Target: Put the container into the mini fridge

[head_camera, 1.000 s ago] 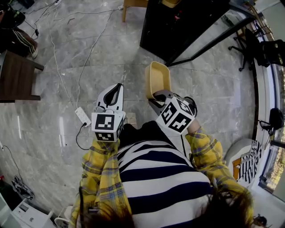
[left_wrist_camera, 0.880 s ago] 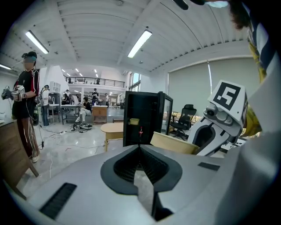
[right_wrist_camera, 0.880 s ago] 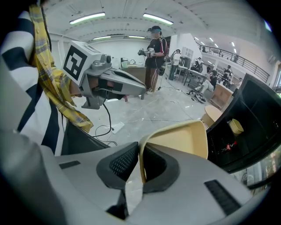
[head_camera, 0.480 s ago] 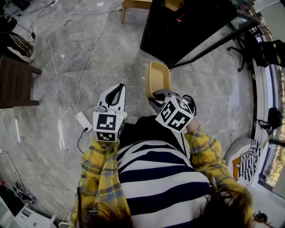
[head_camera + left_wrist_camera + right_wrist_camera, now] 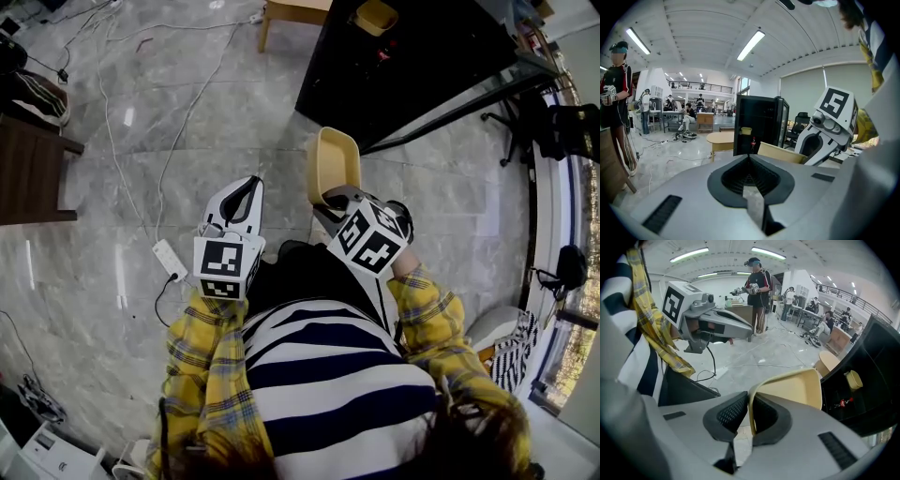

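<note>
A beige open container [image 5: 333,161] is held out in front of the person, with my right gripper [image 5: 328,200] shut on its near wall. In the right gripper view the thin wall [image 5: 751,409] sits pinched between the two pads, and the container's hollow [image 5: 794,389] faces away. The black mini fridge [image 5: 394,56] stands ahead on the floor with its door [image 5: 469,89] swung open; it also shows as a dark cabinet [image 5: 757,124] in the left gripper view. My left gripper [image 5: 250,182] hovers beside the container, shut and holding nothing [image 5: 750,158].
A small yellow cup [image 5: 375,16] and a red item [image 5: 841,403] sit inside the fridge. A power strip [image 5: 170,260] with cables lies on the marble floor at left. A dark wooden table [image 5: 28,169], a light stool [image 5: 292,9], an office chair [image 5: 562,127] and standing people [image 5: 757,291] surround the area.
The floor has slid towards me in the head view and the fridge sits slightly nearer. Both grippers keep the same pose, the container still pinched in the right one.
</note>
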The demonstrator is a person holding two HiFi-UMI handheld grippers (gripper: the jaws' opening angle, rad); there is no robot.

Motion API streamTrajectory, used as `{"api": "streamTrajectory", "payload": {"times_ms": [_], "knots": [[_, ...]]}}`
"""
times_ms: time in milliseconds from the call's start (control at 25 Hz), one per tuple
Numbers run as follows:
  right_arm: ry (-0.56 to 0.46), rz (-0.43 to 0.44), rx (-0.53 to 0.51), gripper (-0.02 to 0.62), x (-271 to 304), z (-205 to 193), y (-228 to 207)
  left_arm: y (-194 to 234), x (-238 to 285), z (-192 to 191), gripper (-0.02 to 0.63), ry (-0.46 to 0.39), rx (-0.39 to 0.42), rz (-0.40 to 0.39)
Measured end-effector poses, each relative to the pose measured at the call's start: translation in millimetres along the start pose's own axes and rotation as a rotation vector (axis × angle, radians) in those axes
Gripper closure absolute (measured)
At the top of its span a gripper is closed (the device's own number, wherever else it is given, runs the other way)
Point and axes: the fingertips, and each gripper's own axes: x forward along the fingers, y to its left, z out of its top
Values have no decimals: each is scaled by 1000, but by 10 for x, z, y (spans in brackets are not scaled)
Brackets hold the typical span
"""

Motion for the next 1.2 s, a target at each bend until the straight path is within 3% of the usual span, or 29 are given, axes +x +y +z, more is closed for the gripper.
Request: {"api": "streamTrajectory", "payload": {"times_ms": [560,800,1200], "knots": [[47,83,-53,549,172,-410,-1108,-128,1183,112,588,7,-63,30],[55,133,-77,549,247,-625,-1499,-151,1574,98,588,23,-100,86],[95,135,-67,549,627,-866,-2066,-135,2108,-55,588,48,-108,97]]}}
